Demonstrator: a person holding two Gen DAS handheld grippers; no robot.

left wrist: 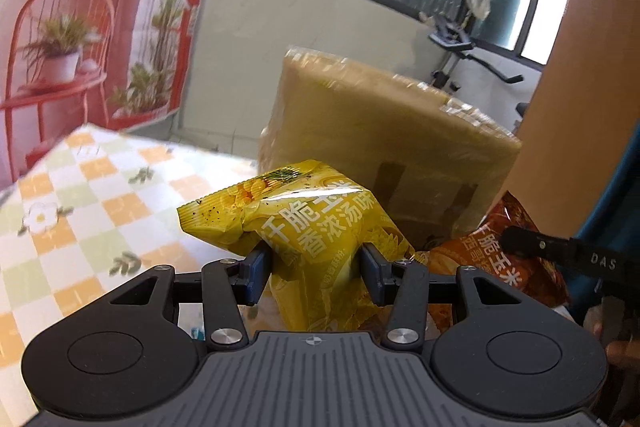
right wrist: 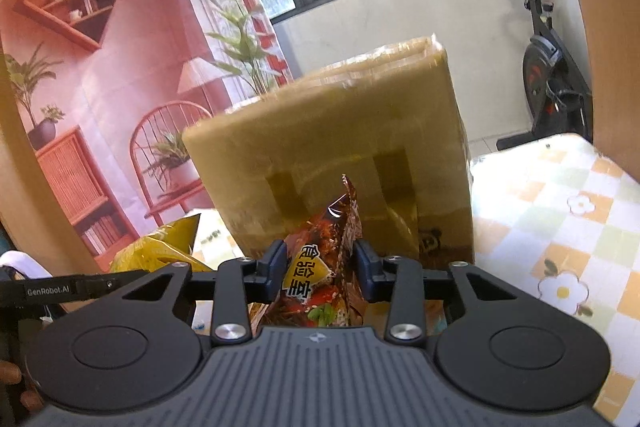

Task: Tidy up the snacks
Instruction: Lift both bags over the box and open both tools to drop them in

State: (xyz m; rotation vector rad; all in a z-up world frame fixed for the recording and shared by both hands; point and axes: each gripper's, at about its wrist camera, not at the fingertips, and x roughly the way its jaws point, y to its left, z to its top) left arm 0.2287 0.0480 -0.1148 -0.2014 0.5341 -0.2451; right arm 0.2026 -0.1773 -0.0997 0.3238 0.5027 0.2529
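My left gripper (left wrist: 316, 273) is shut on a yellow snack bag (left wrist: 304, 227) with white Chinese lettering, held above the checkered tablecloth (left wrist: 80, 211). My right gripper (right wrist: 318, 273) is shut on a dark red snack bag (right wrist: 324, 267) with a yellow label. That red bag shows at the right of the left wrist view (left wrist: 500, 259). The yellow bag shows at the left of the right wrist view (right wrist: 160, 247). A tape-wrapped cardboard box (left wrist: 384, 139) stands just beyond both bags, also in the right wrist view (right wrist: 340, 147).
A pink printed backdrop (right wrist: 100, 87) with a chair and plants stands behind the table. An exercise bike (right wrist: 552, 67) stands by the windowed wall. A brown board (left wrist: 580, 87) rises at the right. The tablecloth continues to the right of the box (right wrist: 560, 219).
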